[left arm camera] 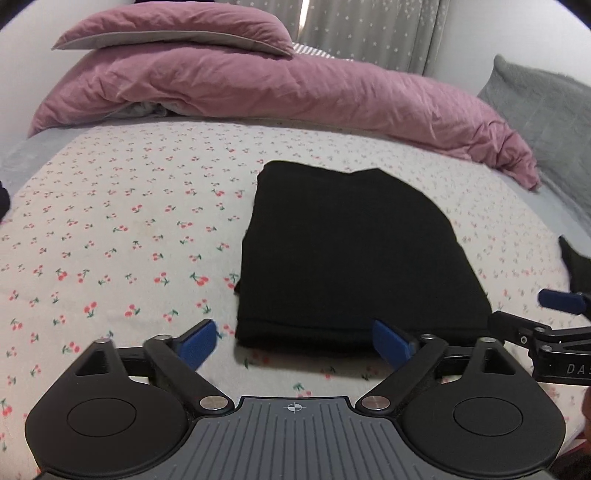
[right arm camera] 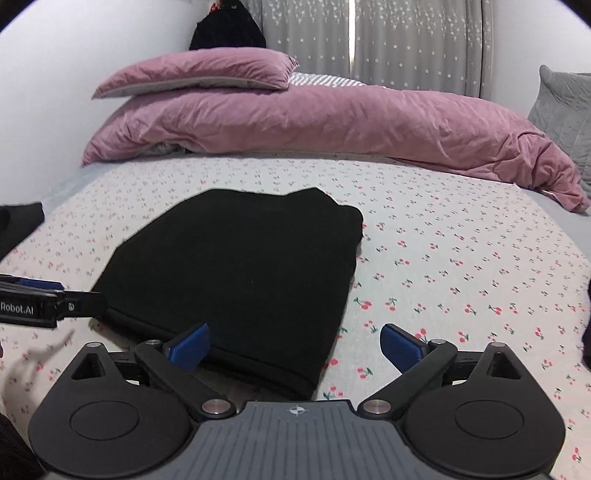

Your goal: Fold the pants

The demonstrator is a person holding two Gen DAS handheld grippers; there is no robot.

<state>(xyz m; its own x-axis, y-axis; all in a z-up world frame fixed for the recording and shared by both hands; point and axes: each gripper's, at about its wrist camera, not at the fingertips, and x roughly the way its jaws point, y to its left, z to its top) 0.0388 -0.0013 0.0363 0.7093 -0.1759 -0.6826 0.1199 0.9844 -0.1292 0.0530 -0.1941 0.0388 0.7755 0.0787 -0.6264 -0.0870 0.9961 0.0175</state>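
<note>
The black pants [left arm camera: 354,251] lie folded into a compact rectangle on the cherry-print sheet [left arm camera: 129,229]; they also show in the right wrist view [right arm camera: 240,280]. My left gripper [left arm camera: 295,343] is open and empty, hovering just in front of the near folded edge. My right gripper [right arm camera: 295,347] is open and empty over the near right corner of the pants. The right gripper's tip shows at the right edge of the left wrist view [left arm camera: 561,301]. The left gripper shows at the left edge of the right wrist view [right arm camera: 48,299].
A pink duvet [left arm camera: 277,88] and pink pillow [left arm camera: 177,29] lie across the far side of the bed. A grey cushion [left arm camera: 546,107] sits far right. Dark clothing lies at the left [right arm camera: 18,221] and right [left arm camera: 576,266] bed edges. Star-print curtains [right arm camera: 406,40] hang behind.
</note>
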